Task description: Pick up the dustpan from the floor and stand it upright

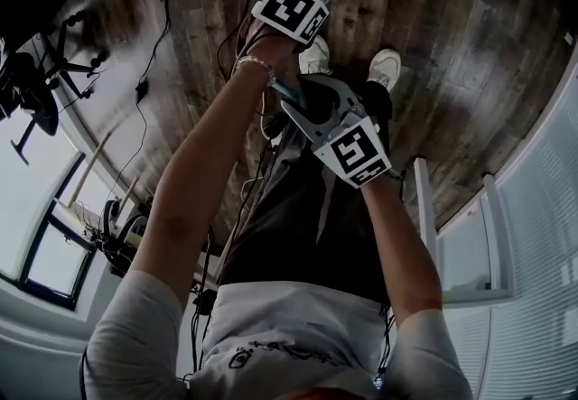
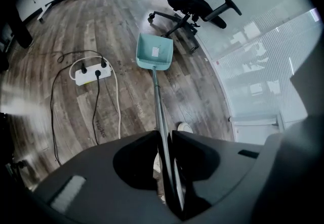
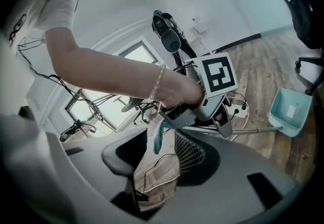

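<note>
- Wood floor (image 2: pixel 126 26): cables trail across it on the left.
- Office chair (image 2: pixel 195 0): far right, its base just beyond the pan.
- Dustpan (image 2: pixel 154 52): the teal pan is far out on the floor, right of the power strip. It appears to rest there, while its shaft (image 2: pixel 158 101) slopes up and back to the person's hands.
- Left gripper (image 2: pixel 165 137): points steeply down, with the jaws clamped on the shaft near its upper end.
- Right gripper (image 3: pixel 157 154): jaws wide apart and gripping nothing. The teal grip (image 3: pixel 158 134) at the shaft's top end hangs at its mouth, clear of both pads.
- Power strip (image 2: pixel 92 74): white, with plugs in it, well left of the pan.
- Handling, my read:
  - The dustpan is light and stiff.
  - The shaft is thin, round and smooth, so it can twist or slide in a single clamp.
  - Keep the high hold on the shaft and add the right gripper on the teal grip to steady it upright.
</note>
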Tool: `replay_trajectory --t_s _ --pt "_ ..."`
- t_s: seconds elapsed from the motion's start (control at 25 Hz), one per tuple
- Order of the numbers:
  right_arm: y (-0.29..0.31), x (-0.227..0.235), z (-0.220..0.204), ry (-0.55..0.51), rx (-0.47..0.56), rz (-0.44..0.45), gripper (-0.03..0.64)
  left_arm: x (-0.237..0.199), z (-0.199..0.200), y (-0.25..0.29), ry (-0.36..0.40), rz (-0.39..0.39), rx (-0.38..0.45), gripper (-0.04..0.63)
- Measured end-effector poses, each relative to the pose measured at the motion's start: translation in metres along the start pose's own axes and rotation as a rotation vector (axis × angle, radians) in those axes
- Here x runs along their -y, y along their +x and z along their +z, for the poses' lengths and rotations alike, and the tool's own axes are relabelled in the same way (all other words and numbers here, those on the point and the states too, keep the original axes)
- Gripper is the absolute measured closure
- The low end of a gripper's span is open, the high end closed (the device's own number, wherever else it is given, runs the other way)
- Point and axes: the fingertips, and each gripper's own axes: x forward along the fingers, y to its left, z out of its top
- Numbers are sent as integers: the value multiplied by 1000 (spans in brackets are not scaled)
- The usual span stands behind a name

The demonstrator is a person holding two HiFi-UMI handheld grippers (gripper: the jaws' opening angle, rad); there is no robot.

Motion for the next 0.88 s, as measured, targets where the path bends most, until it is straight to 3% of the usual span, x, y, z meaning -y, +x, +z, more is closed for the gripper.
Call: replay_trajectory --t_s 0.16,0.2,0.28,0.4,0.56,0.88 --pt "10 -6 -13 -18 -82 -2 483 2 1 -1 -30 -19 11 505" --pt "10 -6 -15 -26 -106 -14 538 5 0 0 -37 -26 9 505" --pt "8 -4 -15 -35 -128 -26 557 7 0 0 -40 -34 6 503" --pt "3 -2 -13 -39 -131 -16 558 9 5 -1 -34 -48 20 494" --pt "-1 -4 -6 -32 -101 1 558 9 12 -10 -15 -47 58 368" --pt "-16 -10 18 -50 -83 25 558 19 15 -55 13 -67 111 356"
